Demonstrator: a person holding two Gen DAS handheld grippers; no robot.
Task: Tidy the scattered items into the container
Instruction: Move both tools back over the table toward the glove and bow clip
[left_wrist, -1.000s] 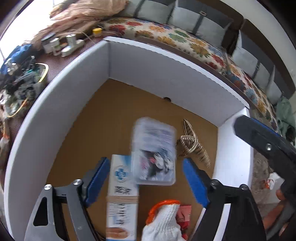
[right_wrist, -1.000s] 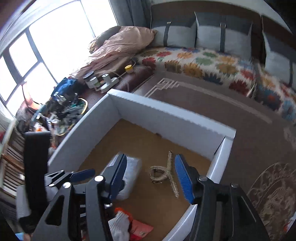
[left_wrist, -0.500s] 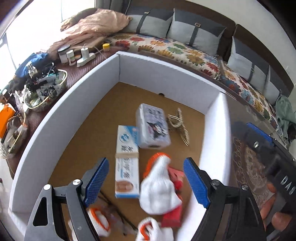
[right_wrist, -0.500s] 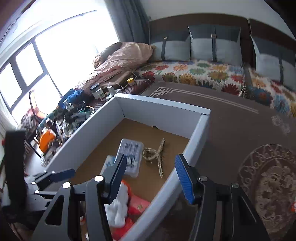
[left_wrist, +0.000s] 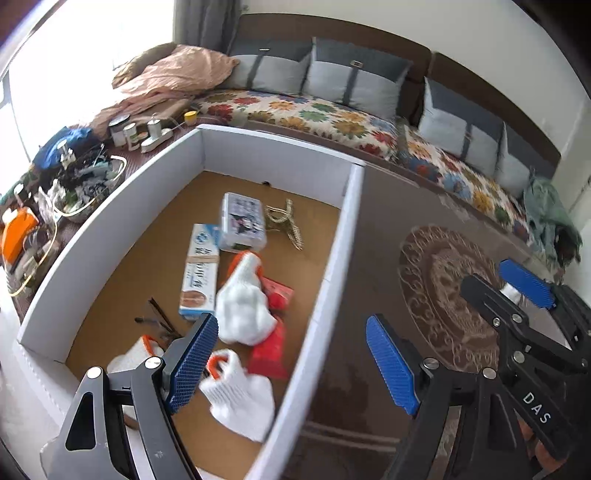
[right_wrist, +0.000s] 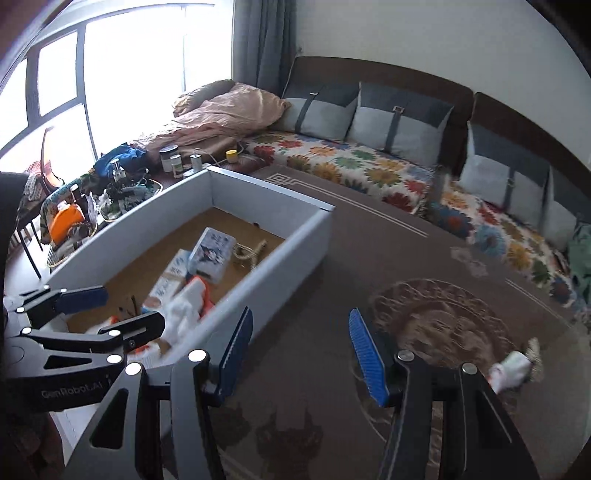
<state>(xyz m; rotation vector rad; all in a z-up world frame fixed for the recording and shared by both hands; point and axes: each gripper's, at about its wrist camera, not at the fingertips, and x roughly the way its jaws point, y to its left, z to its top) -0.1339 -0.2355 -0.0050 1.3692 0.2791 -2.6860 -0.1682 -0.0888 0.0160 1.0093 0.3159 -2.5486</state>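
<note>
Right wrist: tool apart, empty, white glove lies right of it on rug.

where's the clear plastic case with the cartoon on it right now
In the left wrist view the clear case lies inside the white box, far end, between the toothpaste carton and gold hair clip.

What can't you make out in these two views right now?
- White item on the rug, right wrist view: blurred, partly behind the right tool.
- Glove in the box, left wrist view: partly covered by the left tool.
- Printing on the tall carton: too small.
</note>
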